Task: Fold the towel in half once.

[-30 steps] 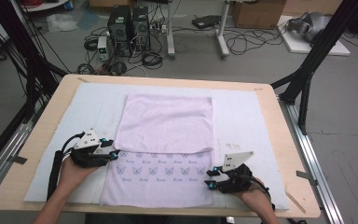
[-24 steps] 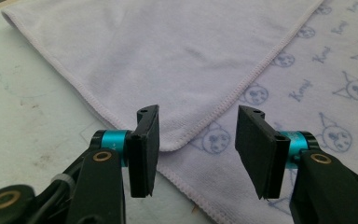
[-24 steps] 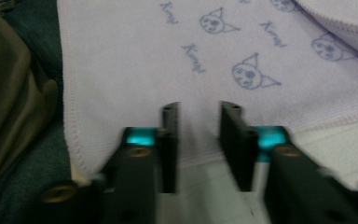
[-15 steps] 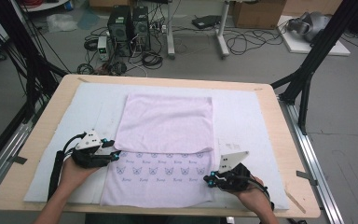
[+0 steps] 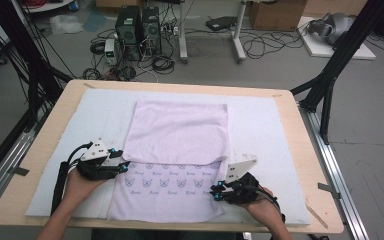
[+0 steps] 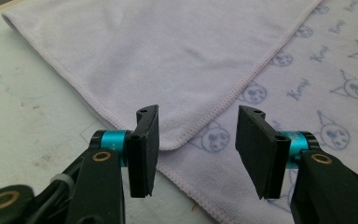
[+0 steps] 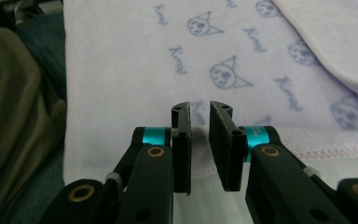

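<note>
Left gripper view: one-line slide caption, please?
Open left gripper poised over the folded corner of a lilac towel.

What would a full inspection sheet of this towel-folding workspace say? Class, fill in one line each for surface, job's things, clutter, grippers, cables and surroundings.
Surface: wooden table covered by a white mat.
Job's things: lilac towel lying flat, its far part folded over the printed near part; the folded corner lies in front of the left jaws.
Clutter: nothing seen on the mat besides the towel.
Grippers: left gripper open at the towel's left edge, nothing between its jaws; right gripper at the towel's right edge, jaws narrowly apart, having just been opening, nothing between them.
Cables: black cable trails from the left gripper; loose wires on the floor.
Surroundings: computer towers, cardboard box, black frame legs.
</note>
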A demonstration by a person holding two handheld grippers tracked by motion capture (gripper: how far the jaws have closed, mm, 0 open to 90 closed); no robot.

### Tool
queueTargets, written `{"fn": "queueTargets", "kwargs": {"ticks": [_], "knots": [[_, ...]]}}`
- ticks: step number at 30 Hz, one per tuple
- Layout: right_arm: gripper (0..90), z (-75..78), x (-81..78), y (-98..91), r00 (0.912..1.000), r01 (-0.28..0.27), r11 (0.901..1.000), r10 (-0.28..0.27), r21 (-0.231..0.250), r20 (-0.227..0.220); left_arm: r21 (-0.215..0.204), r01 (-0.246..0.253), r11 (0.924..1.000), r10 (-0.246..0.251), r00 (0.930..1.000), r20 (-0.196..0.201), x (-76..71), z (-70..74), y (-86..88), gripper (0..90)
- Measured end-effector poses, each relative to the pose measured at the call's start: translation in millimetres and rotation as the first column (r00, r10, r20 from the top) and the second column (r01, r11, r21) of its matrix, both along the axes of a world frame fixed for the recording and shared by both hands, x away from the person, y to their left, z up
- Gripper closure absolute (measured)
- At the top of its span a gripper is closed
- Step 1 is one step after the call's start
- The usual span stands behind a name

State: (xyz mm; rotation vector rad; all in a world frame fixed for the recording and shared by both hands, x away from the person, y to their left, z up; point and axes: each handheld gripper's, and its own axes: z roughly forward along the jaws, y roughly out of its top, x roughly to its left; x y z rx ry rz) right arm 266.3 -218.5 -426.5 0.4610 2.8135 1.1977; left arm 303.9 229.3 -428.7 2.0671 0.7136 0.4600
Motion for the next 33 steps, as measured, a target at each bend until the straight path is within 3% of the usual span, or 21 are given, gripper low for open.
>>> {"fn": "queueTargets", "kwargs": {"ticks": [6,9,16,19,24,28,33], "knots": [[77.9,2.4,-15.4,-31.0,0.9977,0.064,0.9959,-0.065,0.064,0.017,0.007,0.006,1.0,-0.006,1.0,-0.001,0.1,-0.4,-2.6,49.6],[77.3,-0.1,-22.4,-36.5,0.9981,0.061,0.9964,-0.062,0.06,0.008,0.01,0.006,0.9999,-0.006,1.0,-0.001,0.1,-0.5,-3.9,49.6],[68.8,-10.6,-23.4,-12.8,0.9999,-0.002,0.9992,0.003,0.039,-0.011,0.009,0.011,0.9999,-0.011,0.9999,0.002,-0.4,0.1,-4.6,49.4],[69.1,-14.4,-19.4,-1.0,0.9996,-0.021,0.9996,0.021,0.019,-0.019,0.01,0.006,0.9999,-0.006,1.0,0.004,-0.3,0.2,-2.3,49.4],[85.6,-17.0,-17.2,2.0,0.9997,-0.007,0.9992,0.008,0.039,-0.024,0.011,0.003,0.9999,-0.003,1.0,0.005,0.1,-0.1,-0.9,49.4],[88.6,-10.6,-18.7,-1.7,0.9994,-0.031,0.9994,0.032,0.017,-0.014,0.013,0.008,0.9999,-0.008,0.9999,0.008,-0.6,0.3,-2.1,49.4],[88.5,13.9,-27.4,-28.6,1.0,-0.007,1.0,0.007,0.002,-0.004,0.021,0.007,0.9998,-0.007,1.0,0.006,-0.7,0.3,-1.0,49.2]]}}
